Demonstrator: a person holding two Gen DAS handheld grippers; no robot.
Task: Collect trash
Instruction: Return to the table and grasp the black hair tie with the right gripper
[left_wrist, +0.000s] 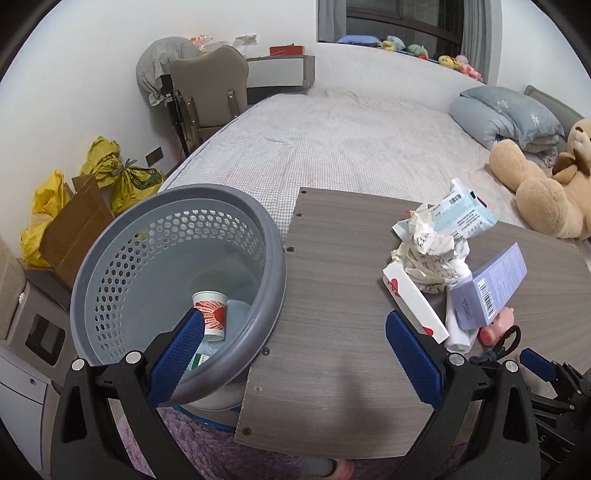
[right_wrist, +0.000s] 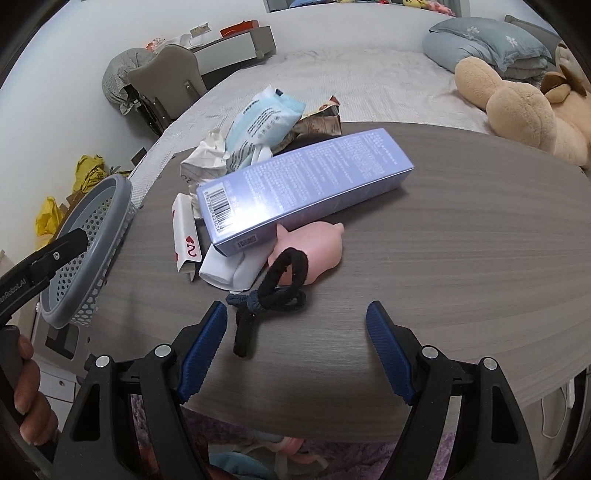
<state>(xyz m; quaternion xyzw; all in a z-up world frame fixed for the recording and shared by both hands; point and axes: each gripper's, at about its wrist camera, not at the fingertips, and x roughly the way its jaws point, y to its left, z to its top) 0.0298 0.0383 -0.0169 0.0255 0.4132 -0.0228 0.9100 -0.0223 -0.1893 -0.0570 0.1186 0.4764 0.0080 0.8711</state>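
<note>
A grey perforated basket (left_wrist: 177, 236) leans tilted against the left edge of the wood-grain table (left_wrist: 332, 332), with a paper cup (left_wrist: 210, 310) lying inside. My left gripper (left_wrist: 295, 315) is open wide; its left finger reaches inside the basket's rim and its right finger hangs over the table. The trash pile holds crumpled paper (left_wrist: 428, 251), a wipes pack (right_wrist: 258, 122), a purple box (right_wrist: 306, 181), a white card box (right_wrist: 186, 236), a brown wrapper (right_wrist: 321, 122) and a white roll (right_wrist: 225, 273). My right gripper (right_wrist: 295, 306) is open above the table's near edge, just behind black hair ties (right_wrist: 280, 284) and a pink pig toy (right_wrist: 314, 254).
Behind the table lies a bed (left_wrist: 332, 140) with a teddy bear (left_wrist: 546, 199) and a blue pillow (left_wrist: 506, 114). A chair (left_wrist: 210, 92), yellow bags (left_wrist: 110, 173) and a cardboard box (left_wrist: 74, 236) stand at the left. A hand (right_wrist: 26, 387) grips the left tool.
</note>
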